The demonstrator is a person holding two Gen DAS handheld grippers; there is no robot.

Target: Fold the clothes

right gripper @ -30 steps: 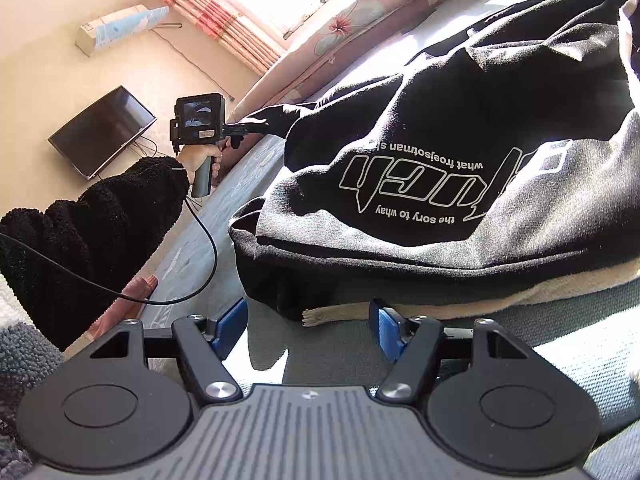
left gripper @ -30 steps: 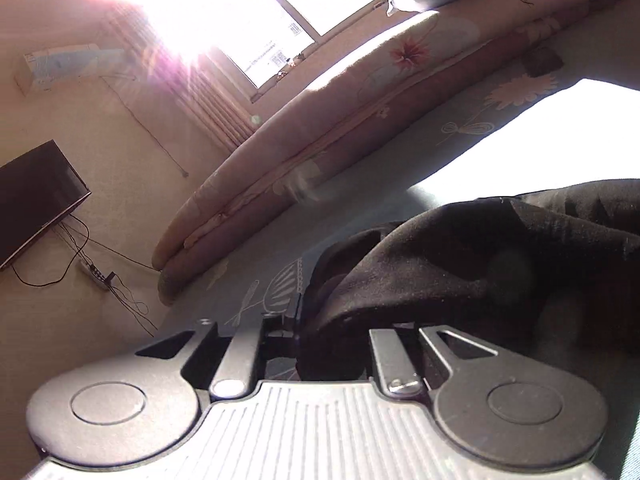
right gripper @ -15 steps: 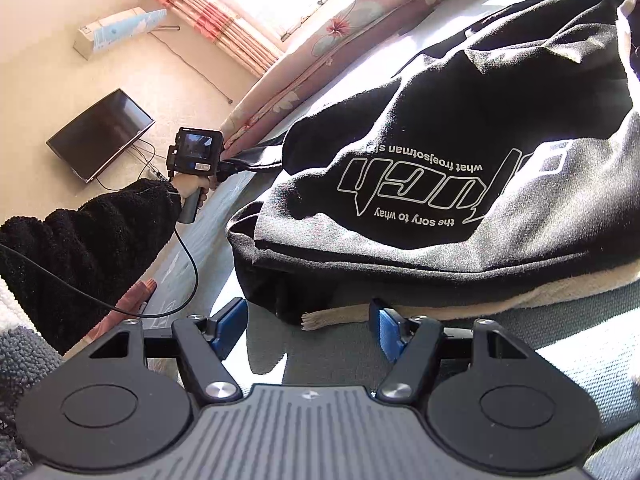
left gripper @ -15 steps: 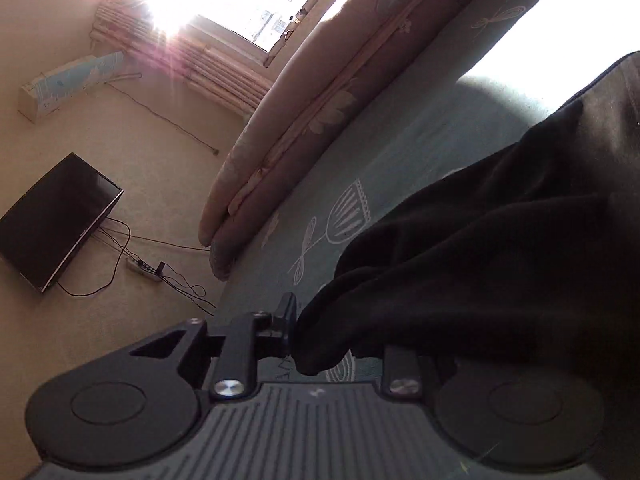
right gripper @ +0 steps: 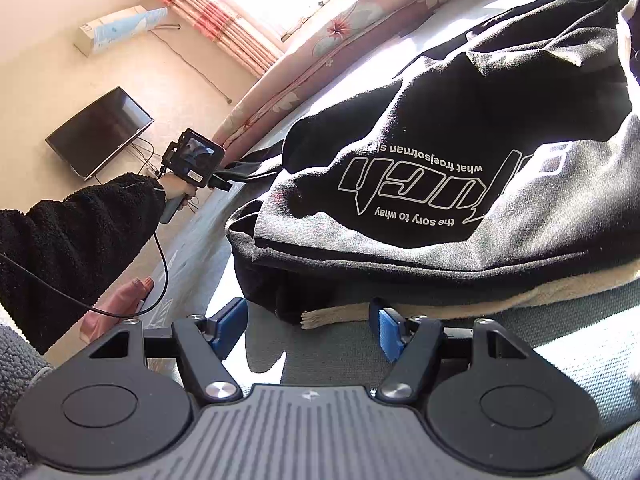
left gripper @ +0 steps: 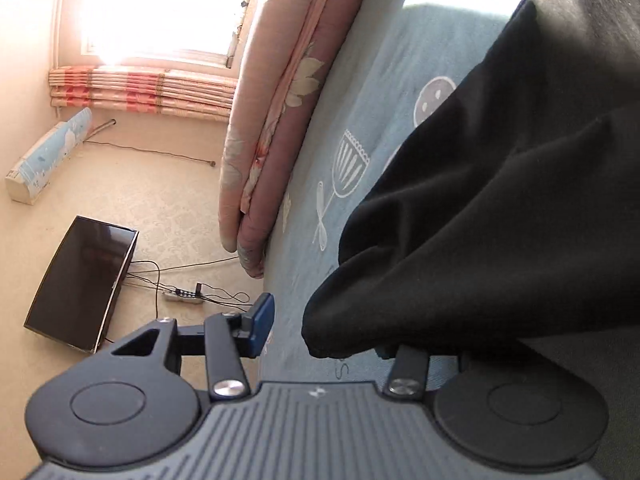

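A black sweatshirt (right gripper: 460,152) with white lettering lies on the blue bed sheet (left gripper: 360,100), on top of a cream garment (right gripper: 440,304). Its black sleeve (left gripper: 500,200) drapes over the right finger of my left gripper (left gripper: 324,336). That gripper's jaws are opening: the blue left pad (left gripper: 262,326) stands clear of the cloth and the right pad is hidden under it. From the right wrist view, a hand holds the left gripper (right gripper: 224,178) at the sleeve's end. My right gripper (right gripper: 308,324) is open just short of the cream hem, holding nothing.
A rolled pink floral quilt (left gripper: 272,120) runs along the far side of the bed. Beyond it are a dark screen (left gripper: 80,284), a power strip (left gripper: 182,295) with cables and a window with bright glare. A black fleece sleeve (right gripper: 80,236) crosses the left.
My left gripper has rolled and sunk towards the bed, and its jaws have gone from shut on the black sleeve to parted. The right gripper has not moved.
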